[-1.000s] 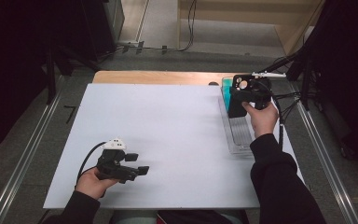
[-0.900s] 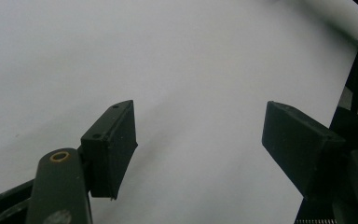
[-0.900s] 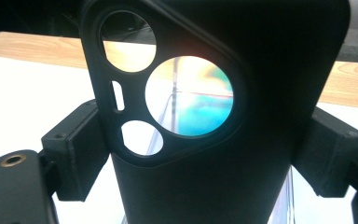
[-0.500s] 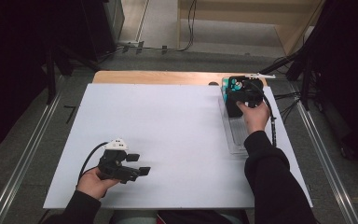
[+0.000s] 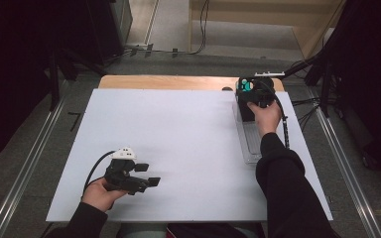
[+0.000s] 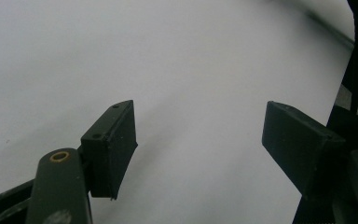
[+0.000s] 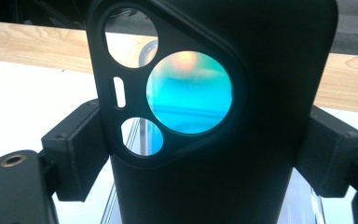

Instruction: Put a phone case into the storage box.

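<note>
At about 7 o'clock on the white table (image 5: 188, 144) in the high view, the left gripper (image 5: 146, 174) sits in the person's left hand (image 5: 99, 193), low over the near left part of the sheet, with its jaws pointing toward 3 o'clock. A black cable loops from its body back toward the wrist. In the left gripper view its two black jaws stand well apart with nothing between them; bare white table surface lies under and beyond them.

The middle of the table is plain white sheet, with a strip of wooden board (image 5: 168, 82) showing along its far edge at 12 o'clock.

At about 2 o'clock in the high view, the right hand (image 5: 267, 116) holds the right gripper (image 5: 250, 94) over the far end of a clear plastic tray (image 5: 250, 144), which runs along the right side of the table from near to far. The right gripper view shows a black phone case (image 7: 242, 154) standing upright between the jaws, both pads pressed against its sides at 9 and 3 o'clock, so the jaws are clamped on it. The case's camera cut-out faces the lens, with round openings; a teal object (image 5: 246, 85) glows through the largest one, and the clear tray edge shows through the lower one. The teal object lies at the tray's far end, just beyond the gripper
</note>
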`<state>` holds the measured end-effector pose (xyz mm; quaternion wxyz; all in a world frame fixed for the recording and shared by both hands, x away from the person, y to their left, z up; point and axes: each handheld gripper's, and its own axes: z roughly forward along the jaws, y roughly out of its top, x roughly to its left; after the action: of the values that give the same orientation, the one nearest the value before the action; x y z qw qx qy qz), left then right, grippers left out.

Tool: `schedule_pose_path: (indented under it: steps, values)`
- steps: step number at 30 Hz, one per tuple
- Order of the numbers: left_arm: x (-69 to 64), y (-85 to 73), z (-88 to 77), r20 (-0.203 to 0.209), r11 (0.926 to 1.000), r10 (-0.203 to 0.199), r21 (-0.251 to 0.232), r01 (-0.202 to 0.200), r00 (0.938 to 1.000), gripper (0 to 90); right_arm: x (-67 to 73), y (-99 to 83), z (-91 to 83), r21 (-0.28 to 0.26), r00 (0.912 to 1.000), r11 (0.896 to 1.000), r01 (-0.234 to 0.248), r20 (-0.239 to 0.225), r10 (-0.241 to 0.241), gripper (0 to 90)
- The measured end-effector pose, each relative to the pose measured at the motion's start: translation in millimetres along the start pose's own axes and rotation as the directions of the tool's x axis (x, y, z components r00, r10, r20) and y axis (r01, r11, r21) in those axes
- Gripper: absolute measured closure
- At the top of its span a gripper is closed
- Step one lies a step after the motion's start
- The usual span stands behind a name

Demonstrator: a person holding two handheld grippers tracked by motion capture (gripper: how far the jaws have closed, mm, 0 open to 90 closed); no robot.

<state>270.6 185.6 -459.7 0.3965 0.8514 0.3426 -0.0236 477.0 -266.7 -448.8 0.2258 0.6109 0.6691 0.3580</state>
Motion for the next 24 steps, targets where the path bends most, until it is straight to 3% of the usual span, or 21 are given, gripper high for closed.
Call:
schedule_pose_path:
  steps: [9, 15, 19, 20, 21, 24]
  values:
    - [-0.4, 0.1, 0.6, 0.005, 1.0, 0.003, 0.004, -0.003, 1.0, 26.4, -0.8, 5.6, 5.6, -0.014, 0.9999, 1.0, -0.009, 0.005, 0.009, 11.9]
    - [-0.6, 0.2, 0.6, 0.003, 1.0, 0.004, 0.005, -0.004, 1.0, 26.4, 4.1, 4.1, 7.2, -0.009, 0.9987, 0.999, 0.032, 0.039, -0.031, 10.9]
    - [-0.6, 0.2, 0.4, 0.005, 1.0, 0.005, 0.007, -0.005, 1.0, 26.3, 4.0, 3.8, 7.9, -0.018, 0.9993, 1.0, 0.025, 0.028, -0.025, 8.3]
    - [-0.6, 0.2, 0.3, 0.005, 1.0, 0.004, 0.007, -0.004, 1.0, 26.4, 3.7, 3.7, 8.5, -0.016, 0.9994, 1.0, 0.024, 0.026, -0.023, 1.4]
    - [-0.5, 0.2, 0.2, 0.005, 1.0, 0.004, 0.006, -0.004, 1.0, 26.4, 3.4, 3.8, 9.0, -0.013, 0.9993, 1.0, 0.028, 0.027, -0.027, 0.0]
    - [-0.4, 0.0, 0.3, 0.006, 1.0, 0.002, 0.004, -0.002, 1.0, 26.3, 2.3, 3.3, 8.9, -0.01, 0.9994, 1.0, 0.023, 0.028, -0.023, 0.0]
